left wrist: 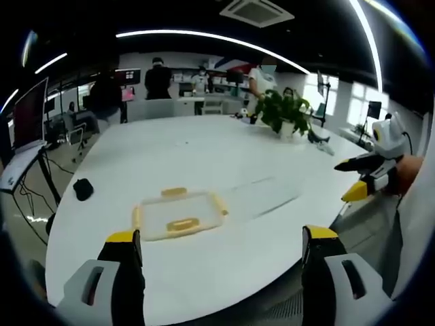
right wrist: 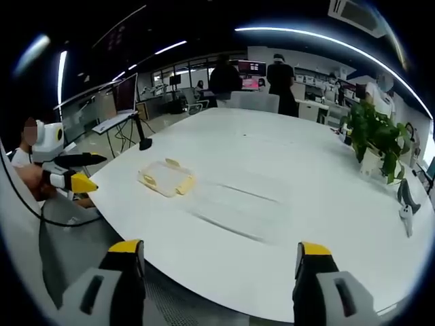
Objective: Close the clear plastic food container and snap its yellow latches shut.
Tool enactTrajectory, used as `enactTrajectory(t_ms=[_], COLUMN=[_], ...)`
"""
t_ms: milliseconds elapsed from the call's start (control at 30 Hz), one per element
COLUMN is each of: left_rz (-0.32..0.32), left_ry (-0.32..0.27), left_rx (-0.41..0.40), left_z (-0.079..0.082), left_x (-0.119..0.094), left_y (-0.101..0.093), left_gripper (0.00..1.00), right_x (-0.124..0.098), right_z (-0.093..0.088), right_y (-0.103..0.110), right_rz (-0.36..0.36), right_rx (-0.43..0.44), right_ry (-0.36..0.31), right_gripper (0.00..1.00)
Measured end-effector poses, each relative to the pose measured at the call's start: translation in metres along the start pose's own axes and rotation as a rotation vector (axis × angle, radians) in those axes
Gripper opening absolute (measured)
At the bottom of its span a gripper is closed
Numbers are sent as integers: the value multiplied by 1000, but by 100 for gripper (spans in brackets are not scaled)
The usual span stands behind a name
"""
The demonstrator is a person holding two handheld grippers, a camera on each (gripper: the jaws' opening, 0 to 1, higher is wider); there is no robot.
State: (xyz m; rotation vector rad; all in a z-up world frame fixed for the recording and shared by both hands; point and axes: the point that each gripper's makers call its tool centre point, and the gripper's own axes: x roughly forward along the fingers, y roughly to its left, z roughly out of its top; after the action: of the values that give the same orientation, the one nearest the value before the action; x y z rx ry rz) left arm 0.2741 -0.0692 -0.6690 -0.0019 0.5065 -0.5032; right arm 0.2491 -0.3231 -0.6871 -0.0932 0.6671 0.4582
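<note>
The clear plastic container with yellow latches on its sides rests on the white table, just ahead of my left gripper. That gripper hangs at the table's near edge, open and holding nothing. A clear flat piece lies right of the container. From the right gripper view, the container is to the left and the clear piece sits closer to the middle. My right gripper is open over the table's edge, with nothing in it. Each gripper appears in the other's view, off the table: right gripper, left gripper.
A potted plant stands at the far side of the table. A small black object lies near the left edge. A white and black device lies at the right. People and monitors stand beyond the table.
</note>
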Motion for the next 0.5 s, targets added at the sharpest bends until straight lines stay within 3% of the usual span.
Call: enactTrajectory(t_ms=[133, 500], left_rz=[-3, -26], left_ry=[18, 26], left_rx=[-48, -43], left_z=[-3, -1], left_x=[1, 1], left_y=[4, 2], left_gripper=[98, 96], right_x=[-1, -3], right_z=[1, 6], right_y=[-1, -4], right_rz=[-3, -13], right_rx=[6, -11], right_ry=[-1, -6], right_gripper=[91, 90])
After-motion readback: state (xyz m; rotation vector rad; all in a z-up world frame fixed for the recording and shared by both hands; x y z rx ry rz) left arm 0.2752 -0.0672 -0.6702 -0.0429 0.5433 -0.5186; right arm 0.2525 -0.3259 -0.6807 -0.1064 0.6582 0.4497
